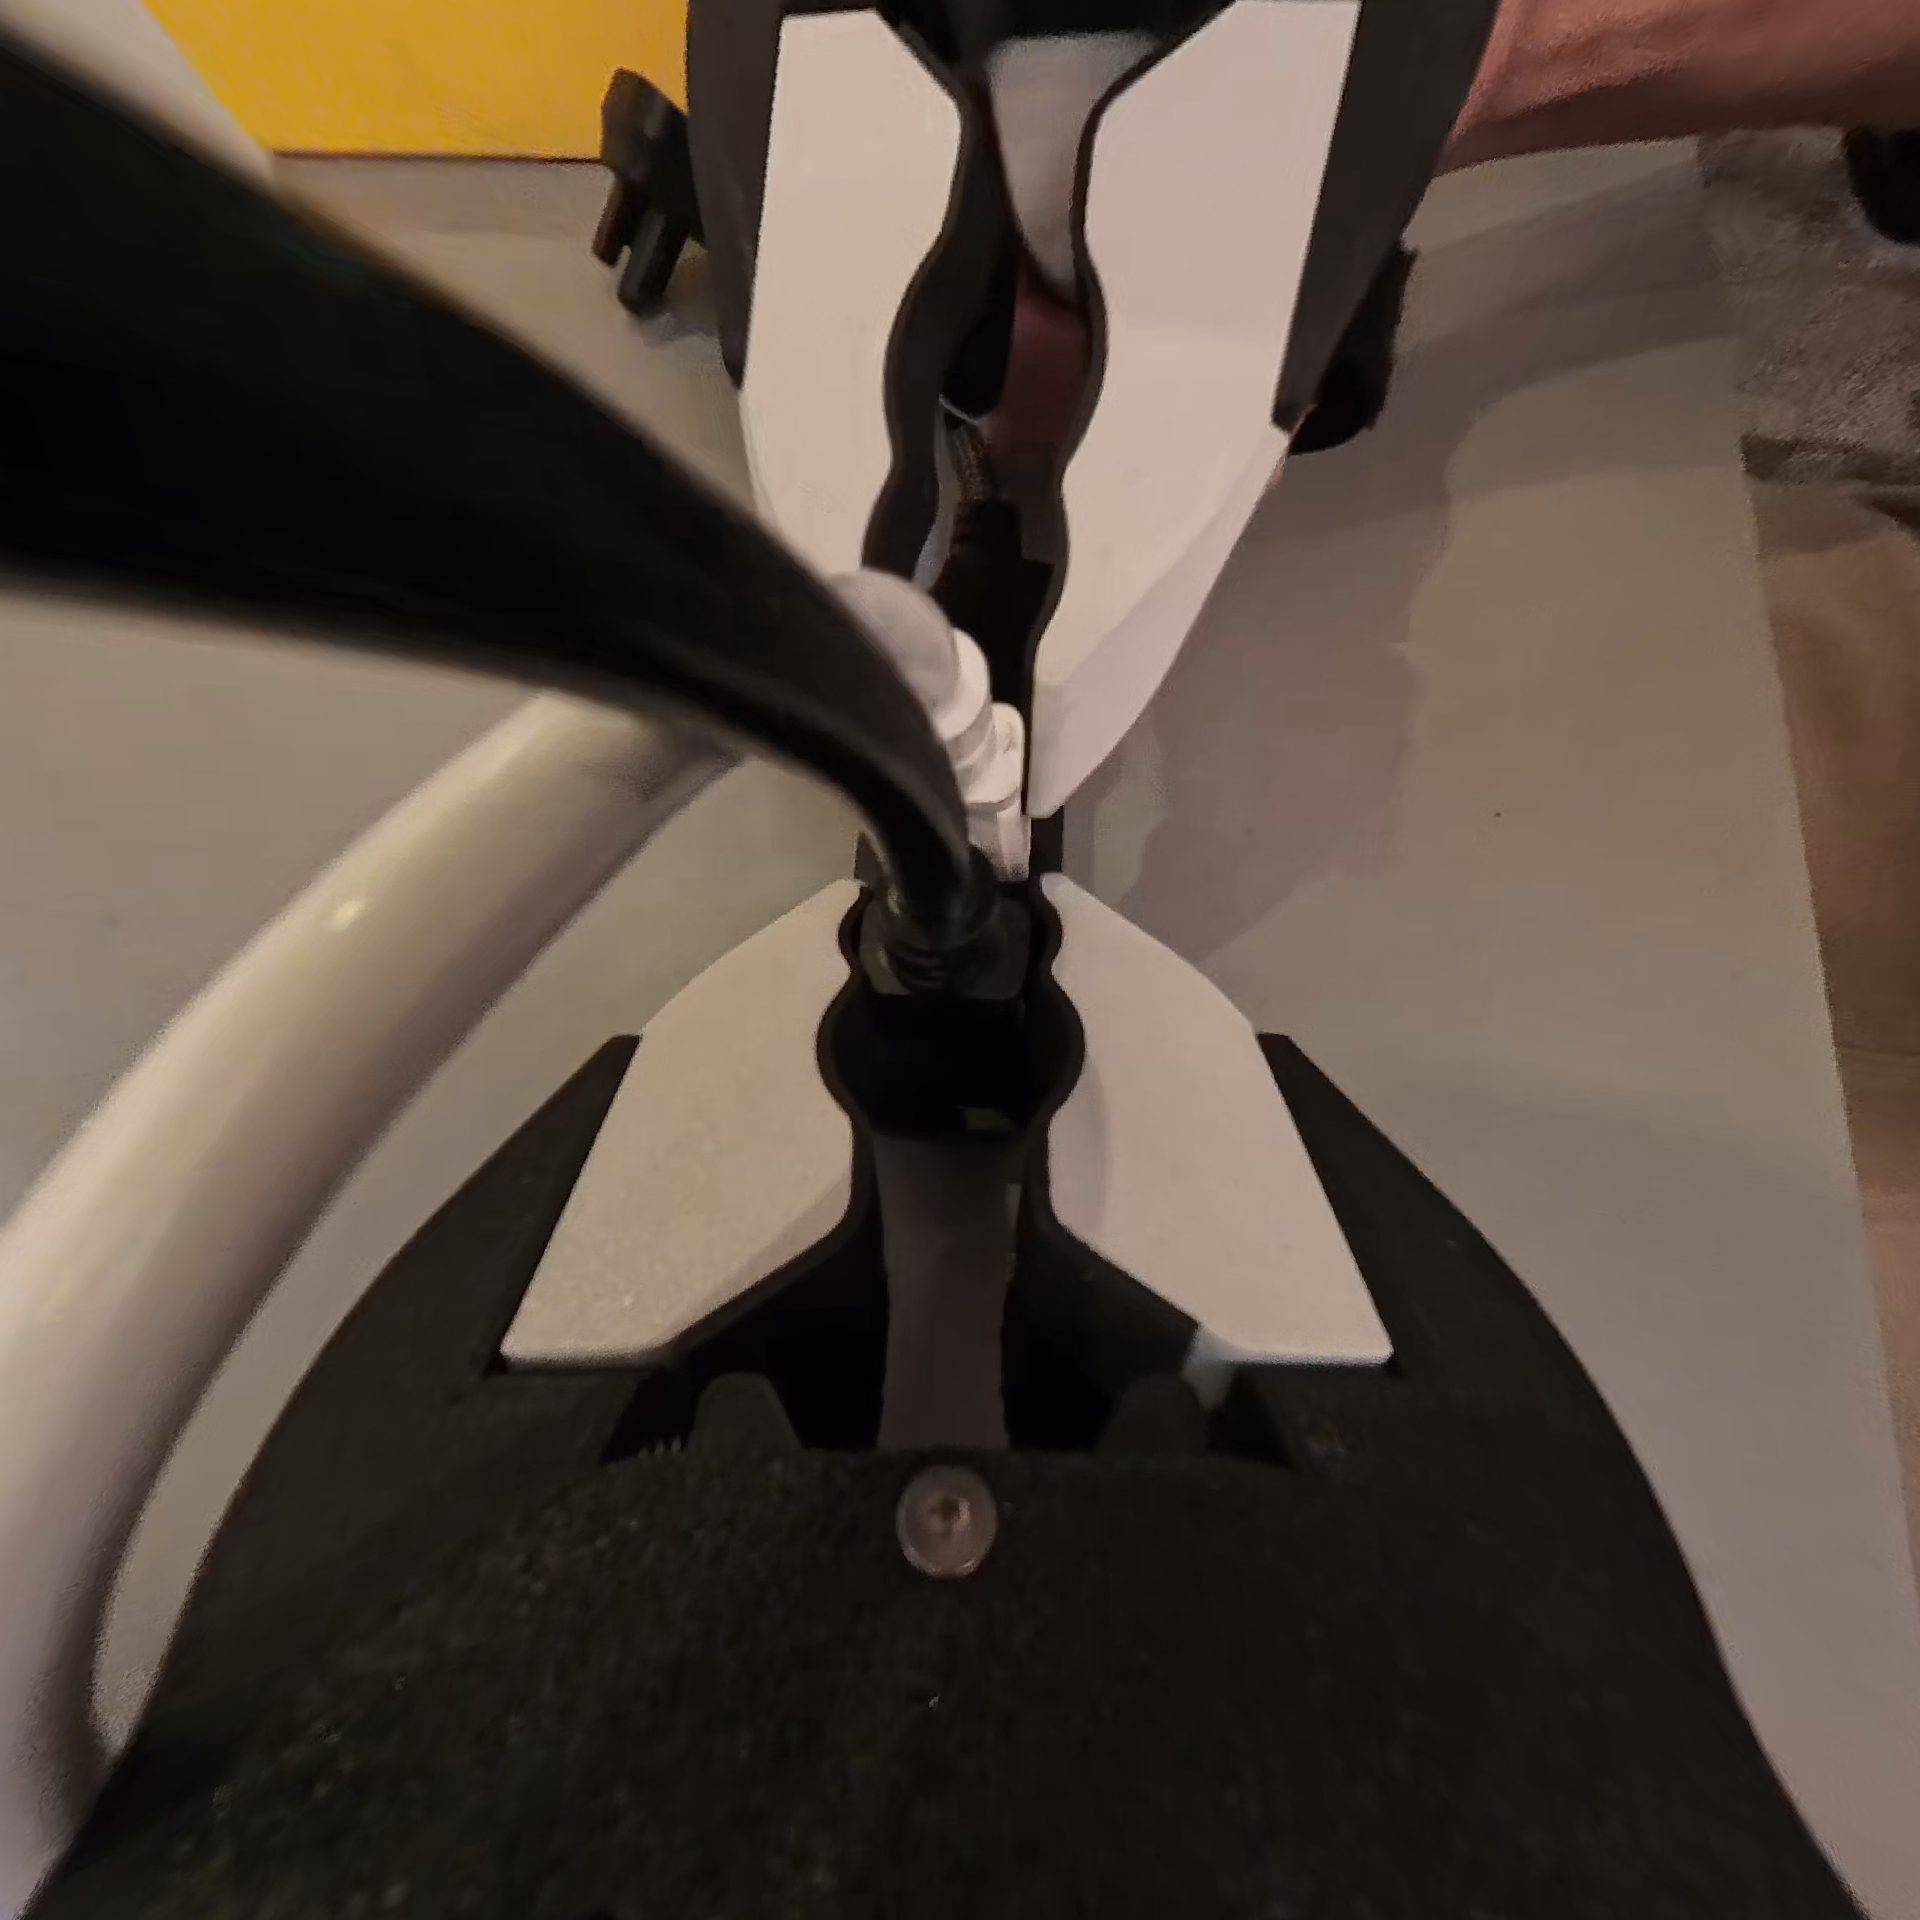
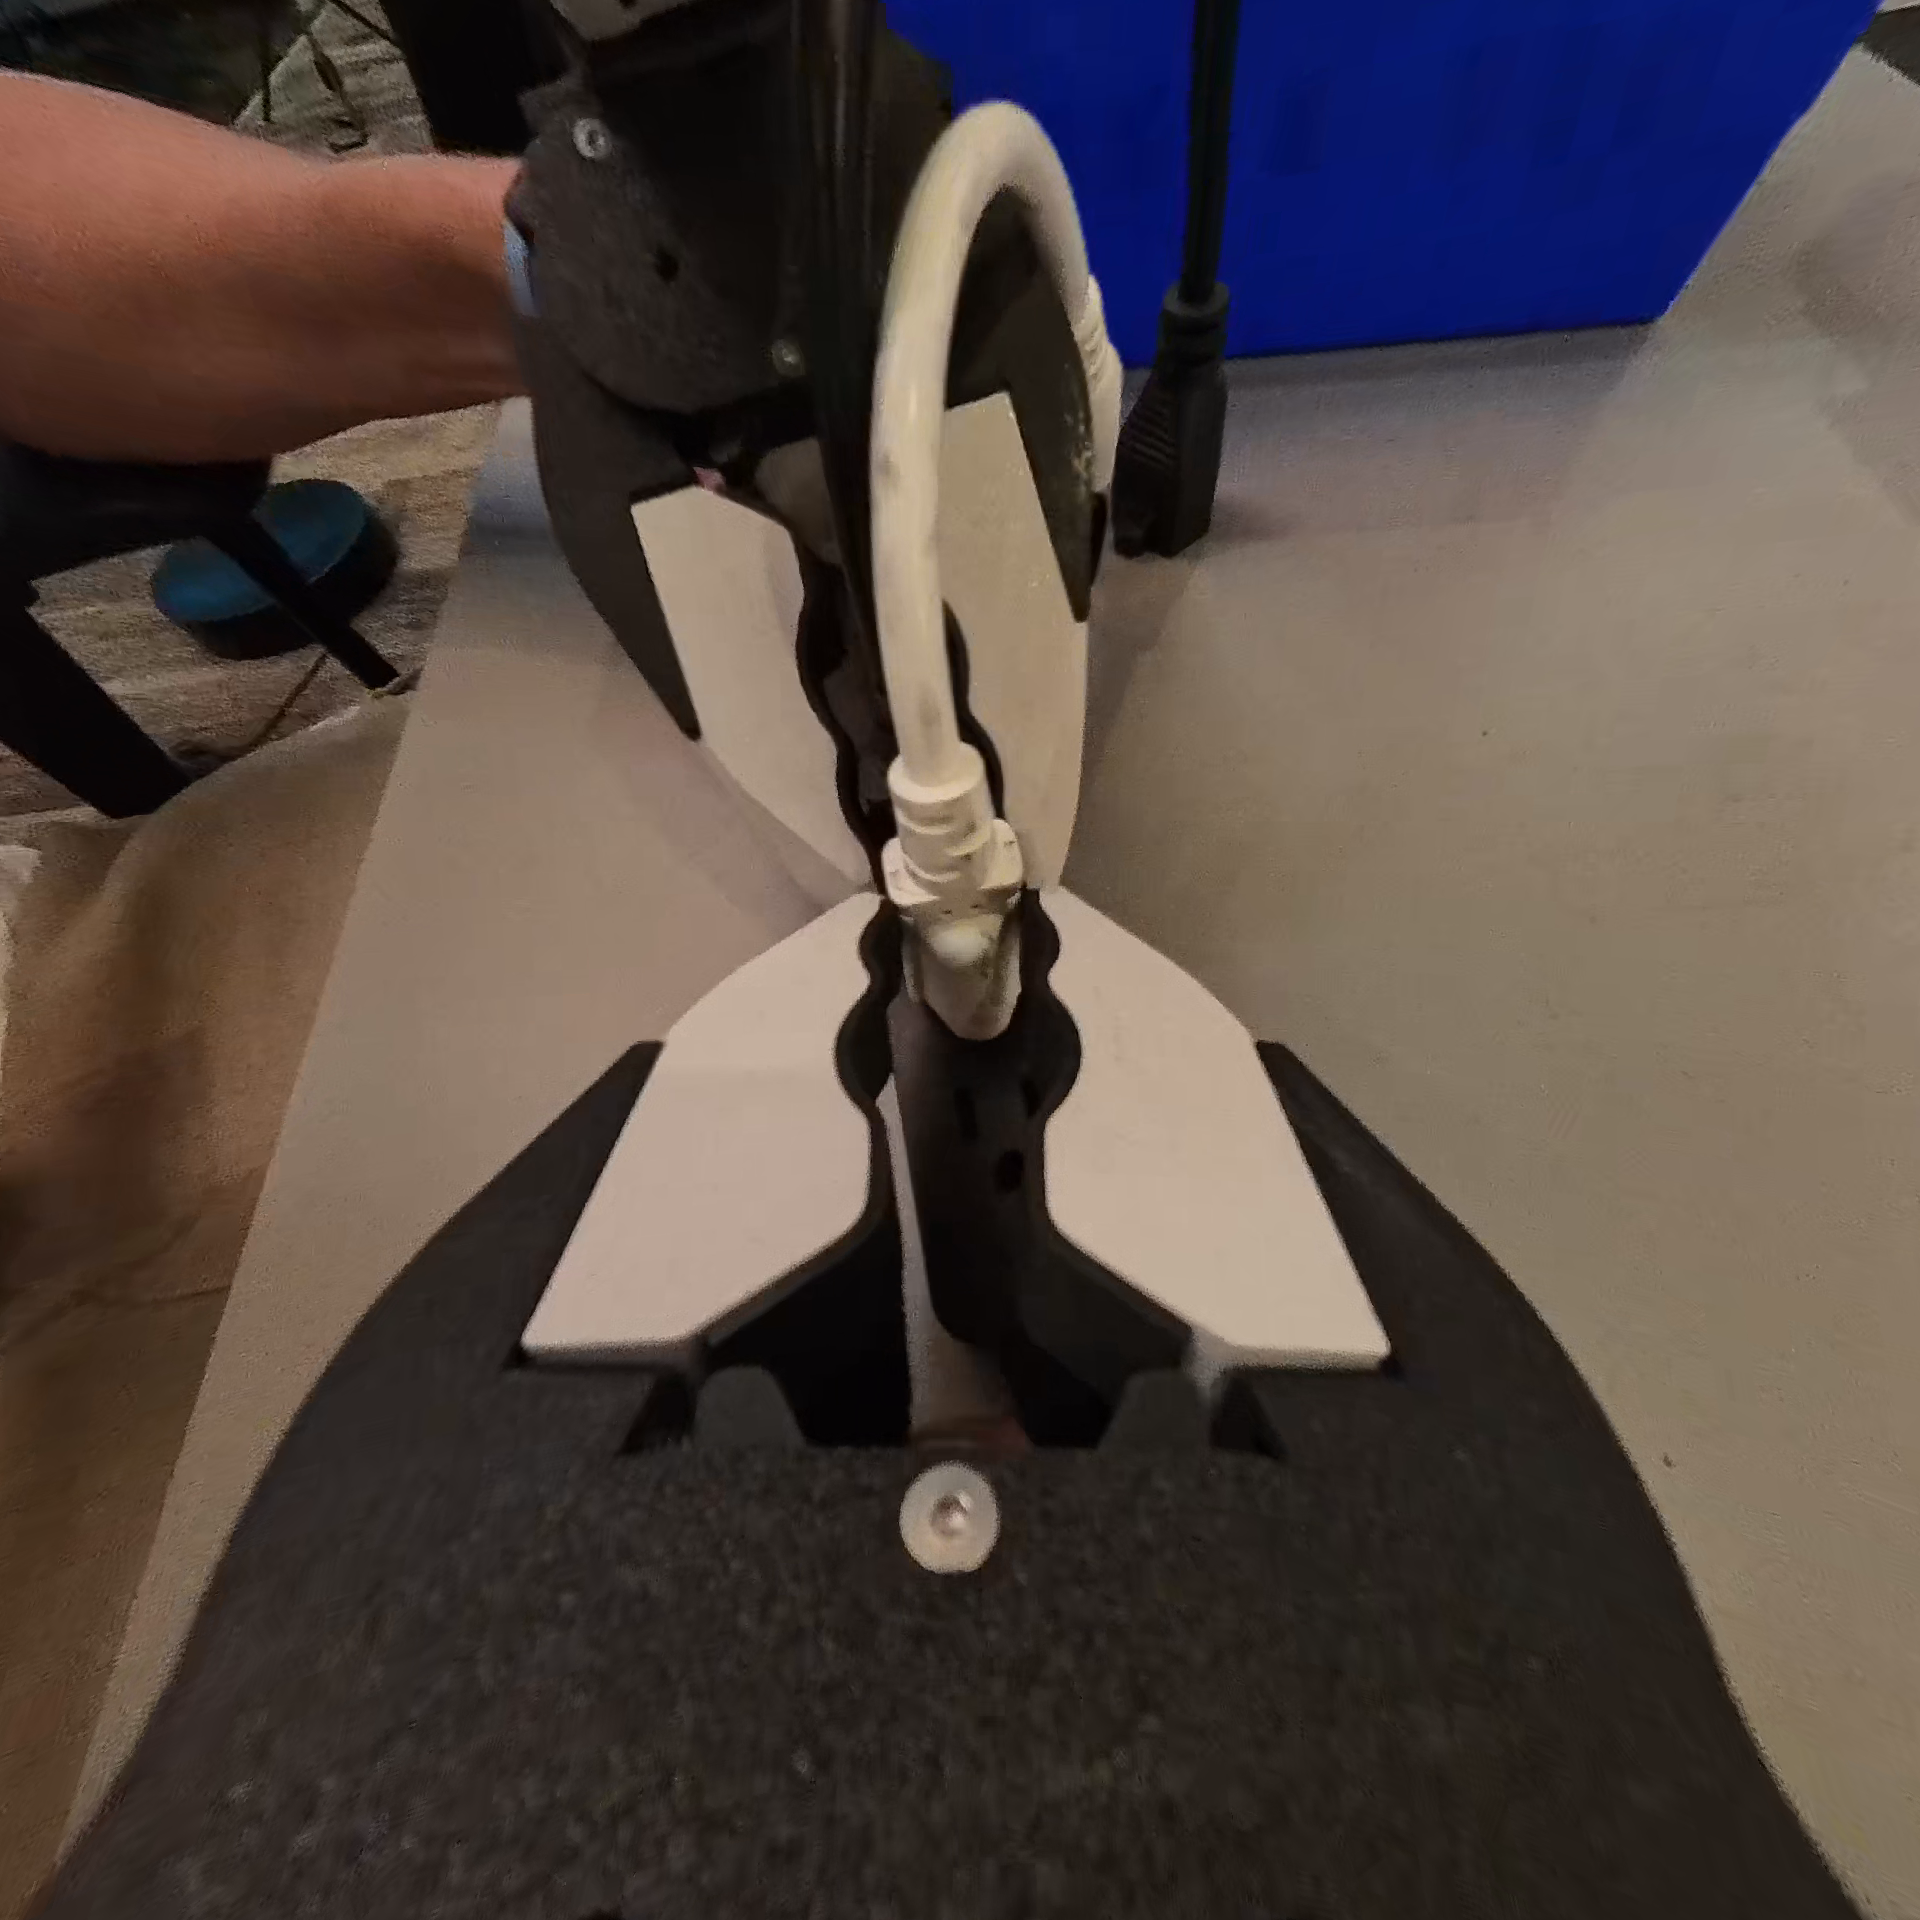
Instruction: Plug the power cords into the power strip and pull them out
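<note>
The white plug (image 2: 951, 914) is clamped in the right gripper (image 2: 956, 935), its white cord (image 2: 914, 499) looping up and back over the opposite claw. Tip to tip against the white plug, the left gripper (image 1: 951, 935) is clenched on a black plug (image 1: 935, 956), whose black cord (image 1: 416, 436) sweeps away leftward. Beyond the white plug, another black plug (image 2: 1169, 436) stands on the grey table (image 2: 1455, 831).

claws tip-to-tip on table (image 2: 1455, 831) | spare plug (image 2: 1169, 436) behind
</note>
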The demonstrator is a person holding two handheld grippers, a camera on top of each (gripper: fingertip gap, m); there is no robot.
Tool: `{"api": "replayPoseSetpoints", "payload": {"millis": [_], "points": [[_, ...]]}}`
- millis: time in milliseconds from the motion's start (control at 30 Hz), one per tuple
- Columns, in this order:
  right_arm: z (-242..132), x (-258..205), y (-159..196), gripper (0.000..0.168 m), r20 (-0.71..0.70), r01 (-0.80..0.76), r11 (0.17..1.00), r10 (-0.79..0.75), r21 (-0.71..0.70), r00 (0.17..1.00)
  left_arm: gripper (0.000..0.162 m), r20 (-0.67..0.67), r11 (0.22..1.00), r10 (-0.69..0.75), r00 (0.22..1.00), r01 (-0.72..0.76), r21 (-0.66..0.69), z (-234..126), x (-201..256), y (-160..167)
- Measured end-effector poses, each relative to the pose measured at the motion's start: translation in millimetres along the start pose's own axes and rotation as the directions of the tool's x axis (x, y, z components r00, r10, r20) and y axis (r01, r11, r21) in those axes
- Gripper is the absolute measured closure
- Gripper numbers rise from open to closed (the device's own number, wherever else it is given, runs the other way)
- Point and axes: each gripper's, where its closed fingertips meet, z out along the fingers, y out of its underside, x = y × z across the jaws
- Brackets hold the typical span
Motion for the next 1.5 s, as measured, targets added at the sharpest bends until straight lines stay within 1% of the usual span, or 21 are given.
{"api": "replayPoseSetpoints", "payload": {"millis": [67,200,300,467,567,667,700,733,767,800,833,867,900,933,1000,1067,1133,1300,1333,1367,1500], "points": [[-0.4,-0.8,0.3,0.148,-0.015,0.017,1.0,-0.017,-0.018,1.0,0.134,0.002,1.0,0.009,1.0,-0.009,-0.001,0.8,1.8,-0.4],[-7.7,-4.2,3.9,0.148,0.029,-0.032,0.999,0.031,0.018,0.999,0.134,0.001,1.0,0.003,1.0,-0.003,0.007,1.7,3.1,-1.4],[0.0,3.6,-1.4,0.148,-0.018,-0.012,1.0,0.011,-0.028,1.0,0.134,0.022,1.0,-0.011,1.0,0.012,-0.007,0.8,-2.4,-0.6],[-5.5,0.4,0.6,0.148,0.019,-0.048,0.999,0.048,0.017,0.999,0.135,0.0,1.0,-0.019,1.0,0.019,0.008,0.6,-0.1,-0.6],[-0.2,2.9,-2.7,0.149,-0.009,-0.022,0.999,0.021,-0.026,1.0,0.134,0.009,1.0,-0.024,1.0,0.024,0.009,0.1,-1.9,-0.7],[-10.4,-1.3,1.8,0.151,0.031,-0.062,0.998,0.062,0.017,0.998,0.134,-0.012,1.0,-0.009,1.0,0.009,0.01,-0.1,0.7,0.6],[-26.8,0.2,-7.5,0.168,0.037,-0.065,0.993,0.062,0.1,0.997,0.134,-0.003,1.0,-0.02,1.0,0.02,0.0,-6.1,-4.1,5.3],[-52.6,6.5,-27.6,0.168,0.061,-0.125,0.961,0.113,0.246,0.992,0.135,0.022,0.999,-0.041,0.999,0.041,0.001,-12.3,-11.4,10.0],[-55.2,9.3,-41.0,0.168,0.018,-0.098,0.95,0.097,0.295,0.995,0.135,0.022,0.999,-0.046,0.999,0.046,0.009,-12.1,-11.8,9.4],[-29.4,0.6,-31.6,0.168,-0.003,-0.035,0.989,0.036,0.146,0.999,0.135,-0.002,1.0,-0.028,1.0,0.028,0.014,-6.2,-4.8,4.4],[-4.5,-21.0,-25.0,0.166,0.044,0.021,0.999,-0.023,0.045,0.999,0.135,-0.01,1.0,-0.019,1.0,0.019,0.014,-1.7,-0.5,0.8],[5.4,-26.1,-19.4,0.163,0.002,0.067,0.997,-0.067,-0.027,0.998,0.134,-0.011,1.0,-0.019,1.0,0.019,0.012,-2.0,0.2,1.2],[-0.3,-17.1,-16.1,0.161,-0.064,0.086,0.995,-0.089,-0.052,0.994,0.135,-0.013,1.0,-0.022,1.0,0.022,0.012,-5.2,-1.0,3.8],[-15.3,-4.2,-18.3,0.158,-0.103,0.041,0.999,-0.04,-0.001,0.994,0.134,-0.018,1.0,-0.024,1.0,0.024,0.016,-8.0,-1.6,6.0],[-40.2,8.3,-19.5,0.153,-0.098,-0.041,0.995,0.05,0.086,0.994,0.135,-0.026,1.0,-0.014,1.0,0.015,0.02,-9.0,-1.1,6.8],[-37.6,7.6,-6.9,0.144,-0.109,0.004,0.999,0.002,0.05,0.994,0.135,-0.03,1.0,-0.005,1.0,0.005,0.011,-9.3,0.0,6.9],[-21.9,3.9,4.2,0.131,-0.084,0.014,1.0,-0.015,-0.016,0.996,0.135,-0.044,1.0,0.0,0.999,0.001,0.016,-9.8,2.7,7.0],[4.0,-5.1,4.2,0.132,-0.014,0.035,0.999,-0.035,-0.04,0.999,0.135,-0.053,1.0,0.005,0.999,-0.003,0.027,-9.7,5.8,6.4],[7.8,-7.4,0.9,0.134,0.003,0.035,0.999,-0.035,-0.026,0.999,0.135,-0.056,0.999,0.002,0.998,0.0,0.032,-9.1,6.4,5.7],[10.5,-7.0,-2.3,0.143,0.002,0.042,0.999,-0.042,-0.013,0.999,0.135,-0.056,0.999,0.002,0.998,0.0,0.035,-8.4,6.9,5.0],[16.7,-6.8,-5.6,0.144,-0.007,0.041,0.999,-0.041,-0.01,0.999,0.134,-0.043,0.999,0.001,0.999,0.001,0.035,-8.8,3.9,6.1]]}}
